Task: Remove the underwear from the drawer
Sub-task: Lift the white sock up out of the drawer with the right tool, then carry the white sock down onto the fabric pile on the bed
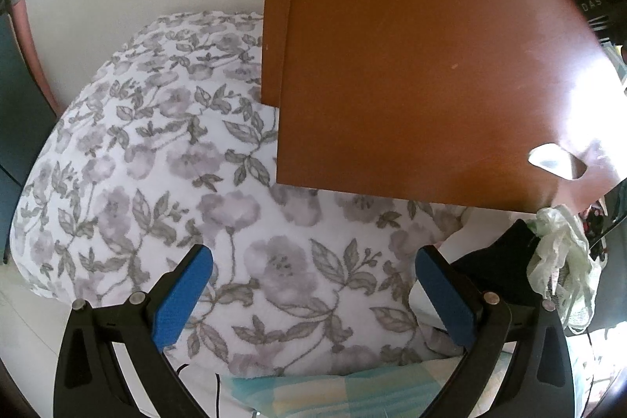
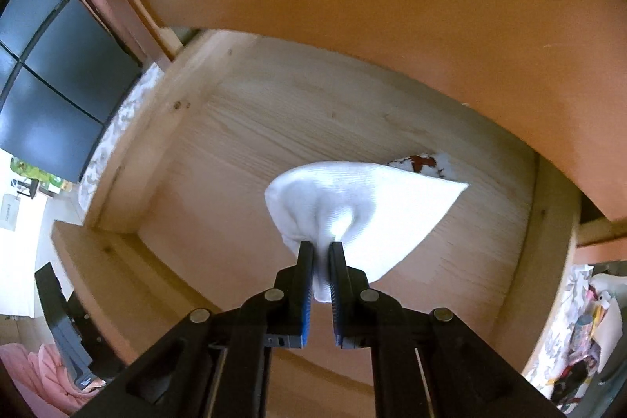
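In the right wrist view my right gripper point(image 2: 322, 246) is shut on white underwear point(image 2: 364, 206), pinching a fold of the fabric between its blue pads. The garment hangs bunched just above the pale wood floor of the open drawer point(image 2: 250, 128). A second piece with a red and white pattern point(image 2: 421, 161) lies on the drawer floor behind it. In the left wrist view my left gripper point(image 1: 313, 263) stands open with nothing between its fingers, over a floral blanket point(image 1: 188, 151) beside the brown wooden cabinet top point(image 1: 431, 65).
The drawer's pale side walls point(image 2: 156, 128) ring the garment, and an orange-brown cabinet front point(image 2: 392, 6) overhangs it. A dark garment point(image 1: 497, 261) and a crumpled pale plastic bag point(image 1: 560, 257) lie right of the left gripper. Pink cloth point(image 2: 43, 371) sits at lower left.
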The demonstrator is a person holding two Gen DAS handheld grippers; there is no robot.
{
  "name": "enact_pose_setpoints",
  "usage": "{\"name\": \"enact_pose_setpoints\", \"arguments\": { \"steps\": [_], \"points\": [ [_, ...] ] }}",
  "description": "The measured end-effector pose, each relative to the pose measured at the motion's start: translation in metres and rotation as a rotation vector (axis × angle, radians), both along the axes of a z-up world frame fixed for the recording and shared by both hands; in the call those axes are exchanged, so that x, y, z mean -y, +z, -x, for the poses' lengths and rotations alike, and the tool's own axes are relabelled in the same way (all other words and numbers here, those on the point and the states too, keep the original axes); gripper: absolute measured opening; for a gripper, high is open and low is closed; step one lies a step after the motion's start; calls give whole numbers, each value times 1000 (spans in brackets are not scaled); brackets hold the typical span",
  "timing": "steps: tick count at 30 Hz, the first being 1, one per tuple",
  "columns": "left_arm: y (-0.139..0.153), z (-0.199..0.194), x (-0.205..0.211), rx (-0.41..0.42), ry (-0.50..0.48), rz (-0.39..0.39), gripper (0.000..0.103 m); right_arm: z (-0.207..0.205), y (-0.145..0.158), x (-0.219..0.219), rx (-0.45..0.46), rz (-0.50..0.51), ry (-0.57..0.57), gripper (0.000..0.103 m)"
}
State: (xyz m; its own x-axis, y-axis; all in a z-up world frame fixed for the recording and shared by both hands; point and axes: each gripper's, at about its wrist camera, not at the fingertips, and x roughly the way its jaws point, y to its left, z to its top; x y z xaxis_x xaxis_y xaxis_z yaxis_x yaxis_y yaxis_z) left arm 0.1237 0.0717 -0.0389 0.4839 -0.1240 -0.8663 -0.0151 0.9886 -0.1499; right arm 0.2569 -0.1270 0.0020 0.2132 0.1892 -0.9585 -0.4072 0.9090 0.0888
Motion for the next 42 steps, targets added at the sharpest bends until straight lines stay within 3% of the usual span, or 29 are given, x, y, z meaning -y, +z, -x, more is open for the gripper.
{"name": "enact_pose_setpoints", "arguments": {
  "steps": [20,42],
  "points": [
    [45,37,17,80,-32,-46,103,61,81,35,138,-133,-67,8],
    [84,76,34,169,-51,-83,103,120,154,72,292,-192,-120,8]
  ]
}}
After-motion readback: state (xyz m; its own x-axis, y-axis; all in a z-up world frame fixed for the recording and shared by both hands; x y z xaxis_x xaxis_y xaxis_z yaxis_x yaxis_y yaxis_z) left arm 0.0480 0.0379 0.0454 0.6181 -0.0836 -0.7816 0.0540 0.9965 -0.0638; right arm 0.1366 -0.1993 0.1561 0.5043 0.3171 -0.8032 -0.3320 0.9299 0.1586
